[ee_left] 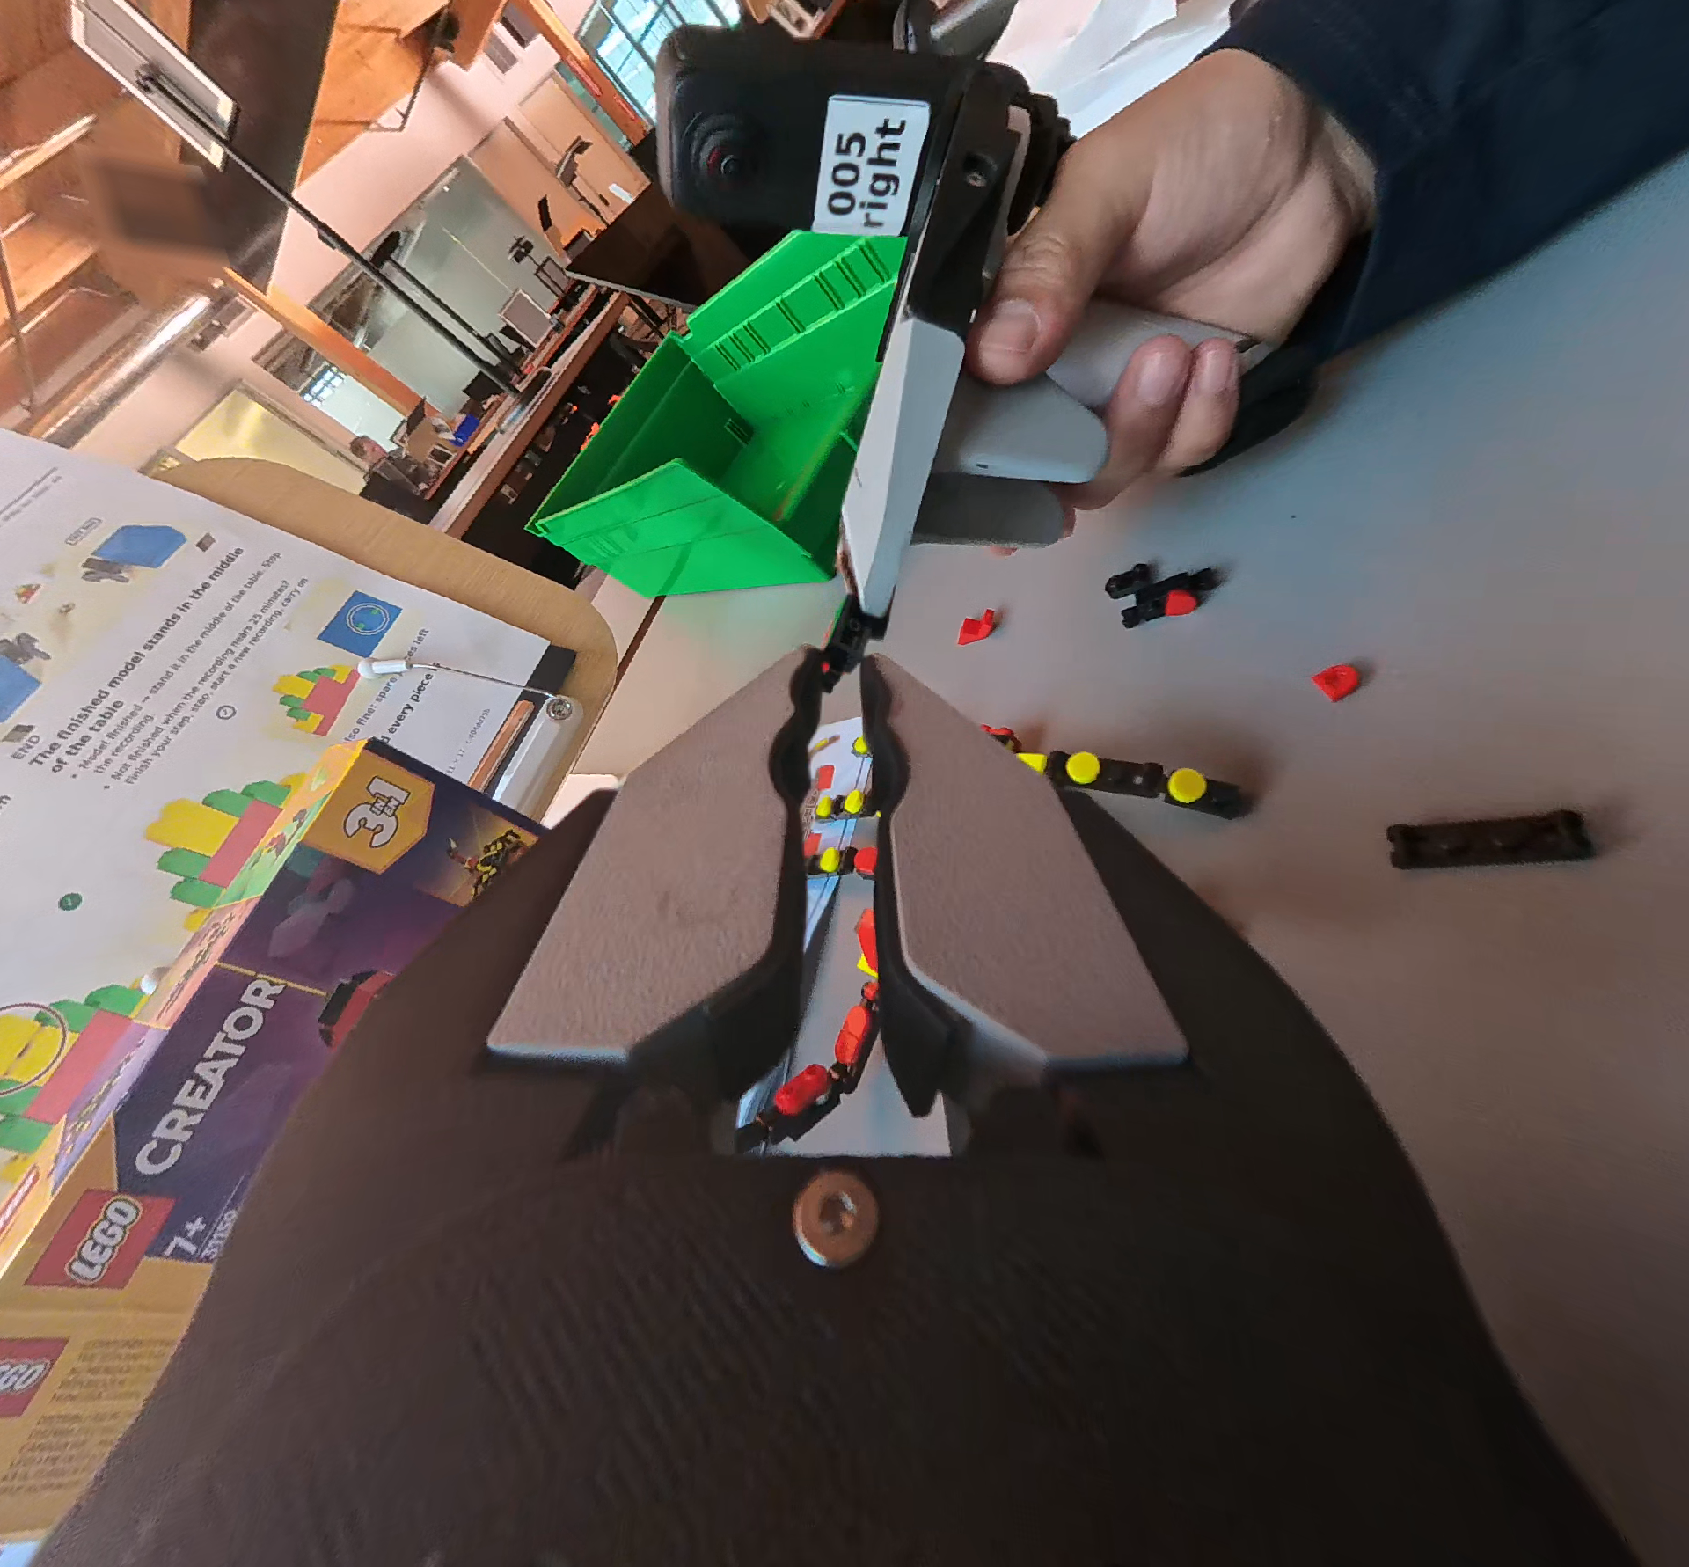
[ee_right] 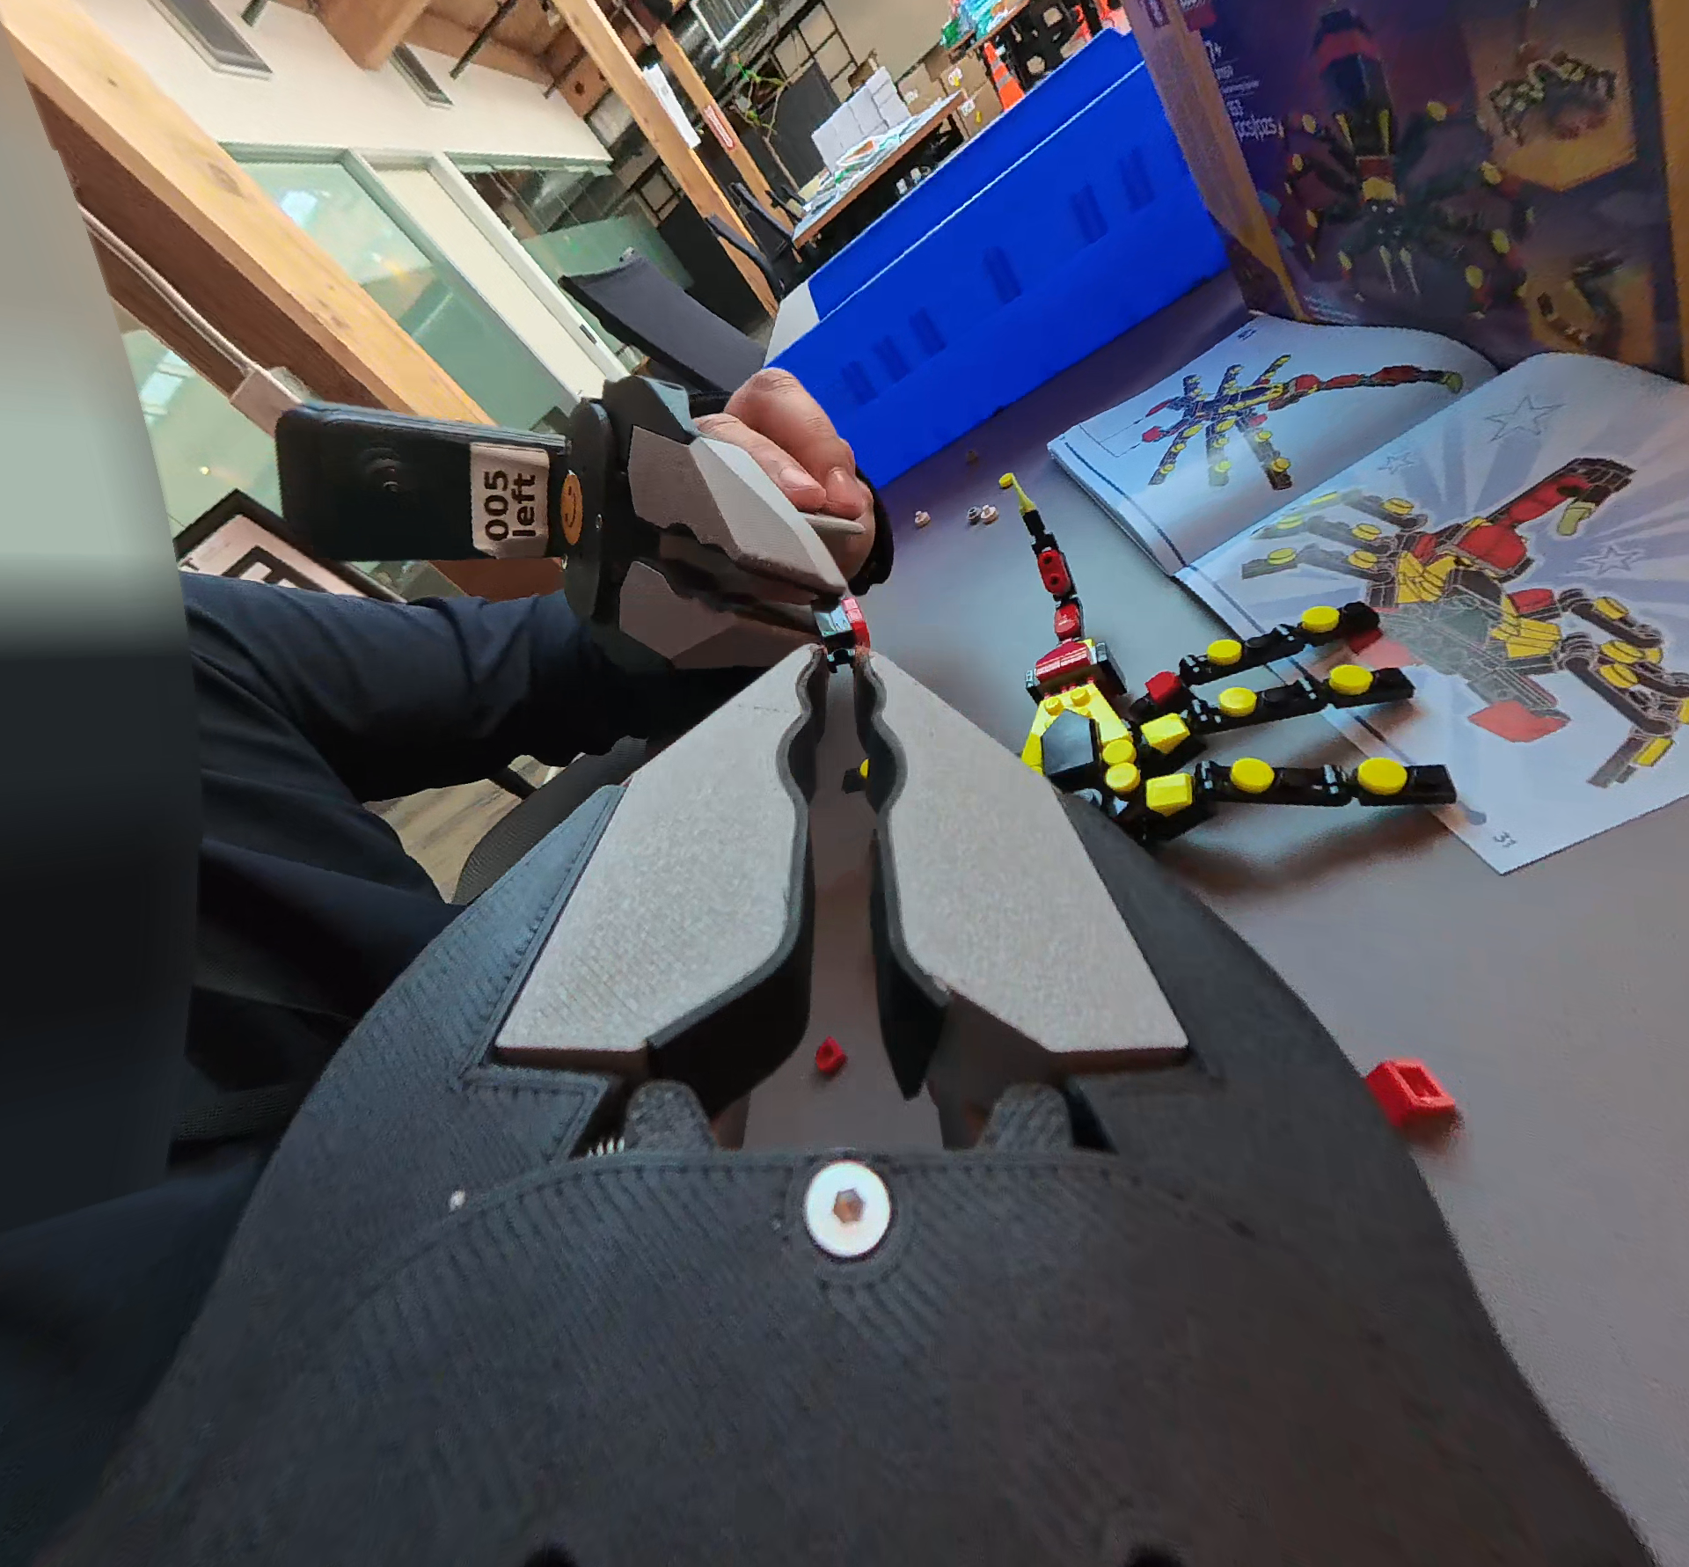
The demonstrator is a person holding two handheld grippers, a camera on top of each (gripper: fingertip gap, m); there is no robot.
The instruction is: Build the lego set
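Observation:
A small black and red lego piece (ee_left: 839, 644) is held above the table between both grippers, tip to tip. My left gripper (ee_left: 839, 667) is shut on one end of it. My right gripper (ee_right: 841, 656) is shut on the other end, where the piece (ee_right: 846, 623) shows red and black. The right gripper (ee_left: 859, 604) faces me in the left wrist view, and the left gripper (ee_right: 827, 609) faces me in the right wrist view. The part-built black, yellow and red model (ee_right: 1097, 737) lies on the table with three legs and a raised tail.
An open instruction booklet (ee_right: 1371, 591), the lego box (ee_right: 1417, 106) and a blue bin (ee_right: 1005, 243) lie beyond the model. Loose parts on the table: a black leg with yellow studs (ee_left: 1133, 778), a black plate (ee_left: 1490, 842), red bits (ee_left: 1336, 680), a red tile (ee_right: 1407, 1089). A green bin (ee_left: 722, 444) stands behind. Less than 4 cm separates the two grippers' tips.

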